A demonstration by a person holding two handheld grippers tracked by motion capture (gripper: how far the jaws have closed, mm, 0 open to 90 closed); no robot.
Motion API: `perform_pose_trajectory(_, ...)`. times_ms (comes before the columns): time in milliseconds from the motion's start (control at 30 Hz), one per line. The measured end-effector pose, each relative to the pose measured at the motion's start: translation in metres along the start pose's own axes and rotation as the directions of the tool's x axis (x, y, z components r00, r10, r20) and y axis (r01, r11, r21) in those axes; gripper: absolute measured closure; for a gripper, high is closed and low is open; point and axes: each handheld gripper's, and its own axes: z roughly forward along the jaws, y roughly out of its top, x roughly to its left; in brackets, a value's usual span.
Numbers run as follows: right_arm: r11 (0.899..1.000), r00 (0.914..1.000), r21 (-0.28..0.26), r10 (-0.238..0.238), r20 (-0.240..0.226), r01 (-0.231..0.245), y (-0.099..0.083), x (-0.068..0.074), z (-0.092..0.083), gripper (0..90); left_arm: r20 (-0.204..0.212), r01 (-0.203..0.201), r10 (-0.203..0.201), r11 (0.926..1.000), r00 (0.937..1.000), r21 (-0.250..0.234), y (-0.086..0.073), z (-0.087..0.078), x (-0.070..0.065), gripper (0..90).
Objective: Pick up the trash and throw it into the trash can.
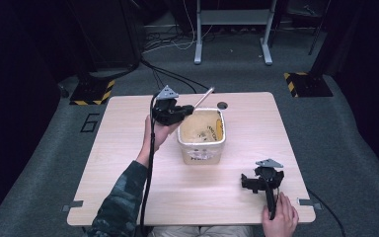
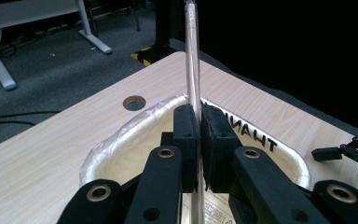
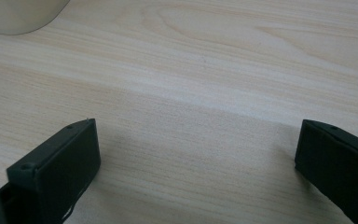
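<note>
Dark room, grey carpet, and a pale wood table [image 1: 128, 163] with a cream tub [image 1: 202, 136] sitting mid-table. From the high view, the left gripper [image 1: 180, 111] is hovering at the tub's left rim, pinching a clear straw [image 1: 203, 96] that's angling up and away past the far rim. Left gripper view: jaws clamping the straw [image 2: 193, 70] right over the tub [image 2: 121, 133], running lengthwise away from the camera. Right gripper view: the right gripper [image 3: 196, 158] is sitting wide apart on bare table, holding nothing, near-right of the tub, so the left one's nearer.

straw's [image 2: 193, 56] top cut by the edge; tub [image 1: 202, 143] contents too small to tell
</note>
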Motion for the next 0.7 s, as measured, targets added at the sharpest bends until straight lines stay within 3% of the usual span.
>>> perform_pose_trajectory(333, 1.000, 1.0000, 0.000, 0.000, 0.000, 0.000, 0.000, 0.000, 0.000, 0.0, 0.019, 0.008, -0.008, 1.0000, 0.9998, -0.003, 0.007, 0.024, -0.004, 85.1)
perform_pose_trajectory(700, 1.000, 1.0000, 0.000, -0.001, 0.000, 0.001, 0.000, 0.000, 0.000, 0.0, 0.021, 0.033, -0.033, 0.9992, 0.9992, 0.024, -0.002, 0.044, -0.002, 84.8)
